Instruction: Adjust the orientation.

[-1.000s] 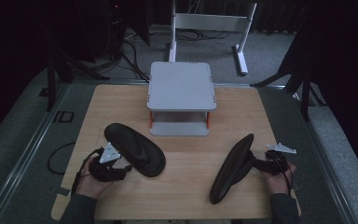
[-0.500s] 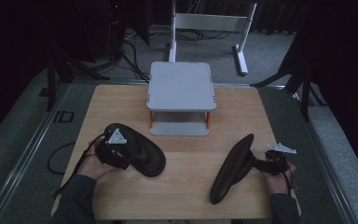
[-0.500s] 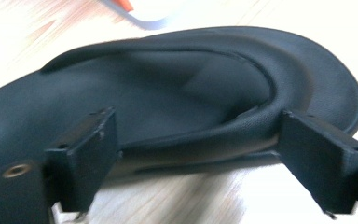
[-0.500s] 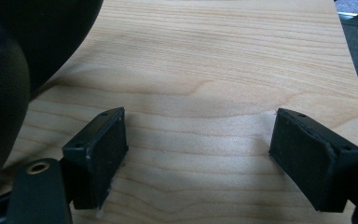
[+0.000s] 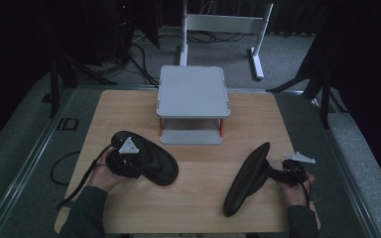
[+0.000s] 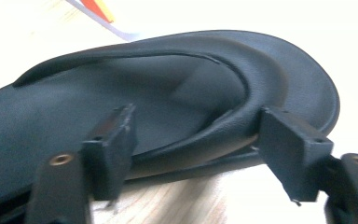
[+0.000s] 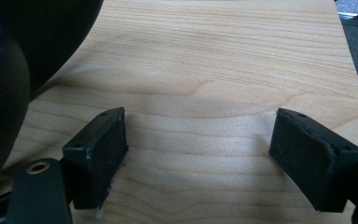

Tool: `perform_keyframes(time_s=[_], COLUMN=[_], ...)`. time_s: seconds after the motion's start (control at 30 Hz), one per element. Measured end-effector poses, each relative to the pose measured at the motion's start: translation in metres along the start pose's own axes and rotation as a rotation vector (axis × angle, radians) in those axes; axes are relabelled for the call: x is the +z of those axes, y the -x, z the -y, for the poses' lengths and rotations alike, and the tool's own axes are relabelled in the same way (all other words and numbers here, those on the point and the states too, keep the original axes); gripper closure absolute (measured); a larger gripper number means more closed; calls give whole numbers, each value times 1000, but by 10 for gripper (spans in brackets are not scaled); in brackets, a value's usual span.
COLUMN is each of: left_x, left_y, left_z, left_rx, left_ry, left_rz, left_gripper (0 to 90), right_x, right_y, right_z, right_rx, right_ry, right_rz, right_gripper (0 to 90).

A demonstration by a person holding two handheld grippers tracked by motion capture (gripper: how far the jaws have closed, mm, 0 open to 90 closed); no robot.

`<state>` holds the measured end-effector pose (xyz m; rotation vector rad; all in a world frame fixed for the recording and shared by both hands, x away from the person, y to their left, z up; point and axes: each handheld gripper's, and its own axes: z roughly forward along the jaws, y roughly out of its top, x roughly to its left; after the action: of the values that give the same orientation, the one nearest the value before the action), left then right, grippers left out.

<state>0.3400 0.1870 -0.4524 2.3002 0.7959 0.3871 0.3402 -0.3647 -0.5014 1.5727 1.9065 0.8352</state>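
Two black sandals lie on the wooden table (image 5: 258, 119). The left sandal (image 5: 158, 163) (image 6: 74, 93) rests flat at the front left. My left gripper (image 5: 140, 166) (image 6: 200, 149) reaches over it from the left, and its jaws have just been closing, with the sandal's strap between them and the right pad against it. The right sandal (image 5: 245, 181) (image 7: 4, 93) stands tilted on its edge at the front right. My right gripper (image 5: 274, 173) (image 7: 198, 149) sits just right of it, open over bare wood with nothing between its jaws.
A grey two-level stand (image 5: 192, 91) with orange posts sits at the table's middle back. Behind the table a white metal frame (image 5: 228, 22) and cables lie on the dark floor. Bare wood stretches between the two sandals.
My left hand has shifted from the sandal's left end up and rightward onto the sandal. The right hand and its sandal have stayed put.
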Motion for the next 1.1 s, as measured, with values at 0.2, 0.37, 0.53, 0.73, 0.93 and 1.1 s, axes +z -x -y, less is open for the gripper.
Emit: perform_keyframes(time_s=[0.2,0.37,0.53,0.73,0.93,1.1], left_x=[-6,-8,-14,-9,2,7], left_y=[13,15,5,-10,-24,-31], left_z=[-3,-7,-5,0,8,8], left_rx=[23,28,39,49,12,-15], left_ry=[28,47,46,-48,-41,-60], left_rz=[-11,-40,-65,-60,8,49], left_gripper=[605,643,339,162,134,80], right_x=[0,0,0,0,0,0], right_y=[0,0,0,0,0,0], right_z=[0,0,0,0,0,0], right_rx=[0,0,0,0,0,0], right_ry=[0,0,0,0,0,0], right_rz=[0,0,0,0,0,0], right_gripper=[185,185,184,185,185,185])
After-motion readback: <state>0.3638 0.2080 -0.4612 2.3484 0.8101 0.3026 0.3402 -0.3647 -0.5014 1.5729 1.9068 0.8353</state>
